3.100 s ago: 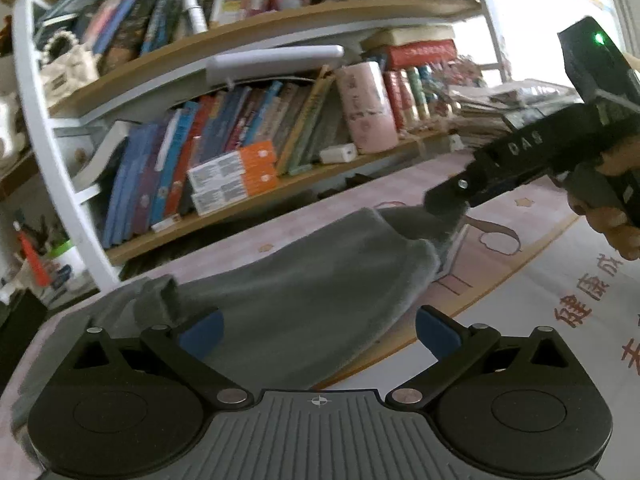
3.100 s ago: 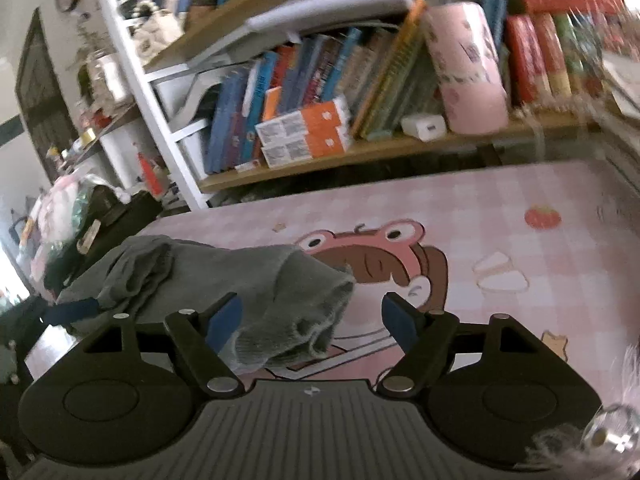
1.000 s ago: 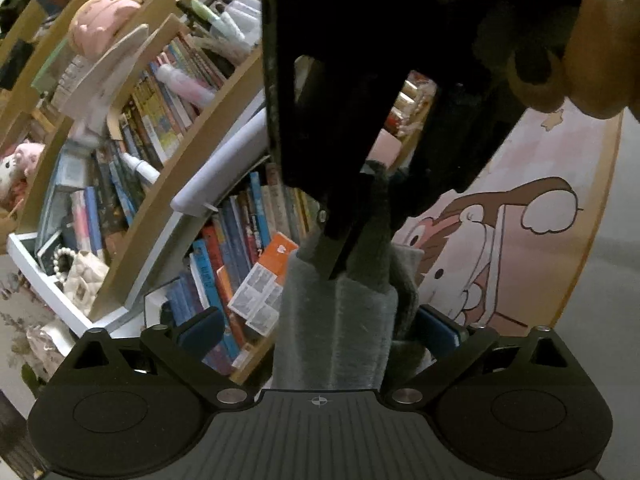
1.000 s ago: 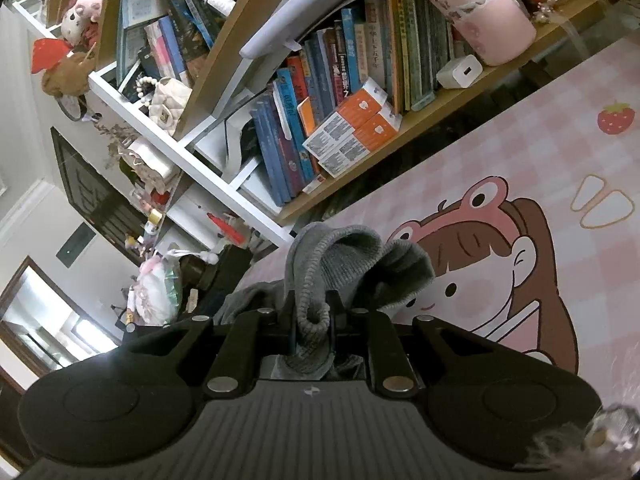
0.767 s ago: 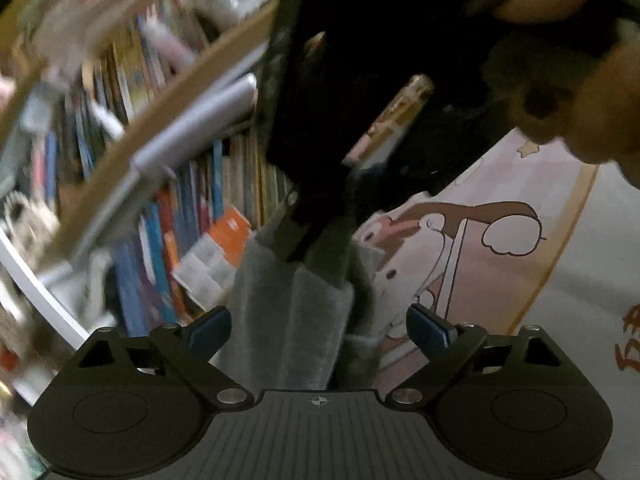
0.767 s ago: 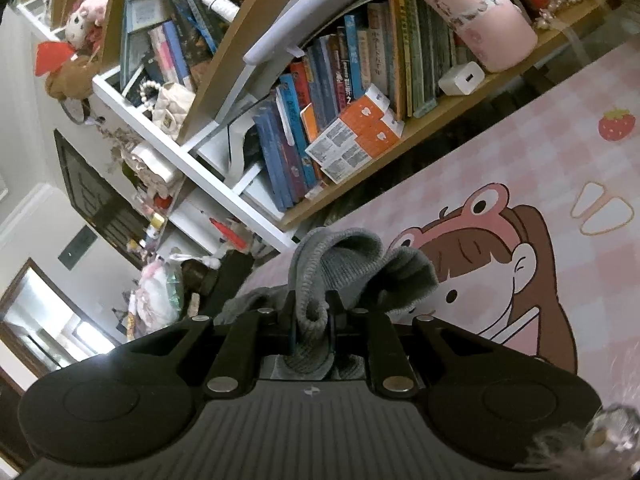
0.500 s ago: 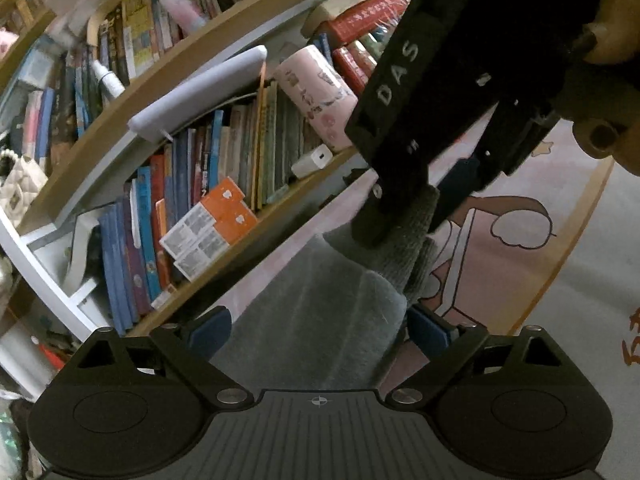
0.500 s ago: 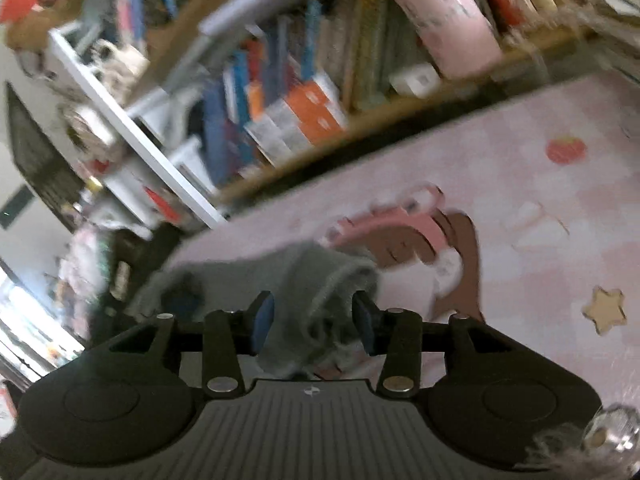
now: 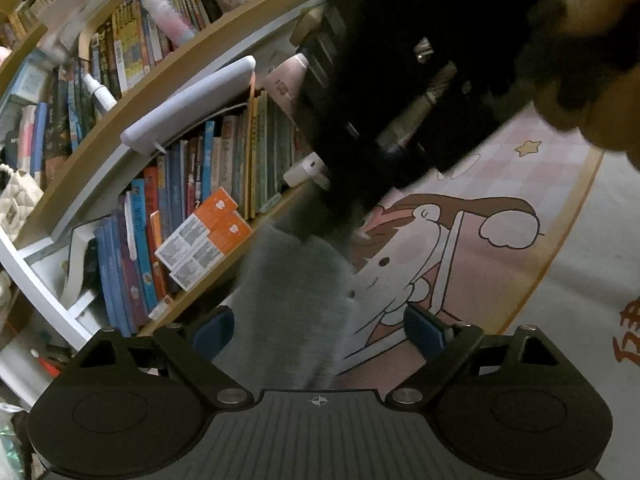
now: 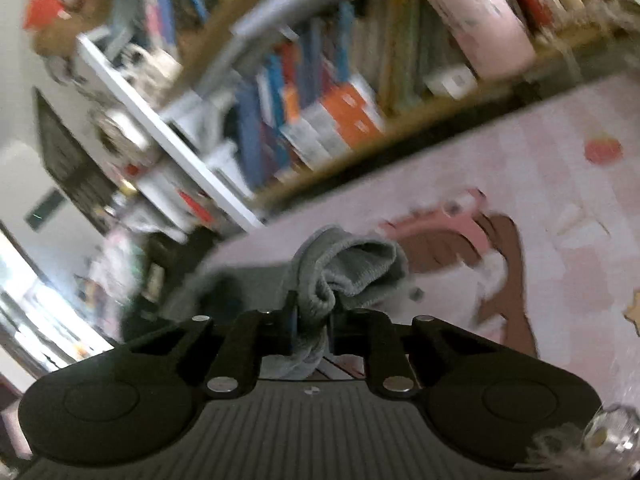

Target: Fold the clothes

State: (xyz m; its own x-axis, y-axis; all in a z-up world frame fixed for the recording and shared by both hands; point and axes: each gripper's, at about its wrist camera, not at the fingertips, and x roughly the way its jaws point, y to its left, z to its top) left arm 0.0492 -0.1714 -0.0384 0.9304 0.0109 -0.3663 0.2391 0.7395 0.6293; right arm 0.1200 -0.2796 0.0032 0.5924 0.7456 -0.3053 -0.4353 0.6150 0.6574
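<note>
A grey knit garment (image 9: 292, 292) hangs stretched between the two grippers above the pink cartoon mat (image 9: 472, 264). My left gripper (image 9: 320, 328) is open, its blue pads either side of the cloth without pinching it. In the right wrist view my right gripper (image 10: 314, 320) is shut on a bunched ribbed edge of the grey garment (image 10: 348, 268), held above the mat (image 10: 540, 208). In the left wrist view the right gripper's black body (image 9: 400, 80) looms close overhead, its tip at the cloth's upper end; its jaws are hidden there.
A wooden bookshelf (image 9: 168, 92) full of books stands just behind the mat, with orange boxes (image 9: 204, 236), a pink tumbler (image 10: 476, 20) and a white charger (image 9: 308, 168) on it. A cluttered dark area lies to the left (image 10: 132, 280).
The right gripper, briefly opened half a second ago, has shut again on the garment's edge and moved closer over the left camera. The left gripper stayed open.
</note>
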